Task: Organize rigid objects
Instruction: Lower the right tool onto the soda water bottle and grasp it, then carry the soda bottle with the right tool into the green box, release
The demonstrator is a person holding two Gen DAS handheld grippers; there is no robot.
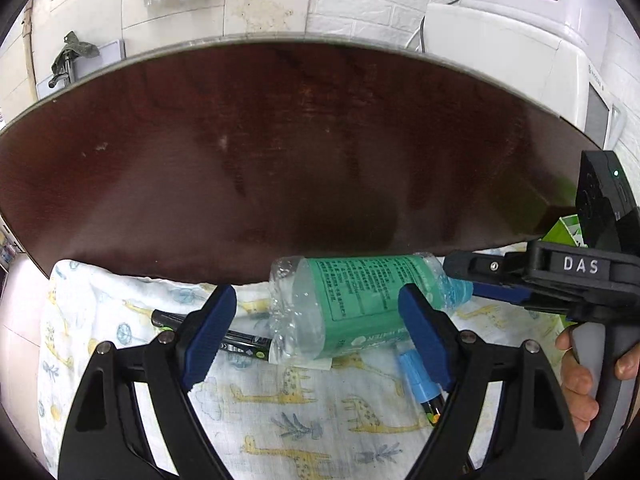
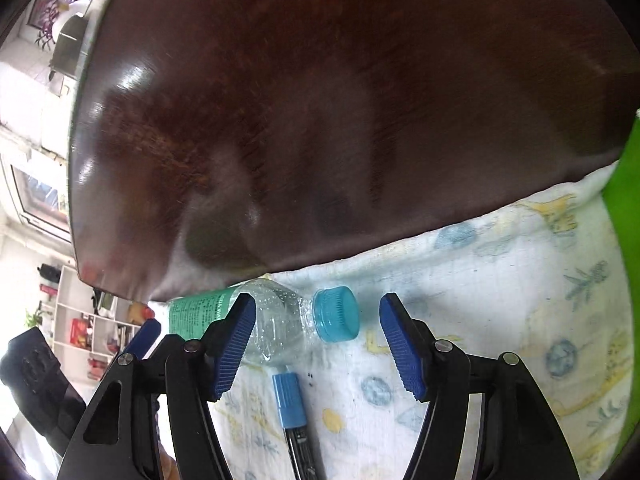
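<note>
A clear plastic bottle [image 1: 340, 308] with a green label and blue cap lies on its side on a giraffe-print cloth [image 1: 280, 400]. My left gripper [image 1: 316, 340] is open, its jaws on either side of the bottle's body. A black marker [image 1: 240, 342] lies left of the bottle, partly behind the left finger. A marker with a blue cap [image 1: 418, 380] lies below the bottle. In the right wrist view my right gripper [image 2: 316, 340] is open around the bottle [image 2: 272, 320] neck and blue cap [image 2: 336, 314]. The blue-capped marker [image 2: 290, 412] lies between the jaws.
The cloth lies on a dark brown round table [image 1: 300, 152]. A green object [image 2: 628, 240] stands at the right edge. A white appliance [image 1: 520, 32] stands behind the table. The right gripper's body [image 1: 560, 280] and the hand on it show in the left wrist view.
</note>
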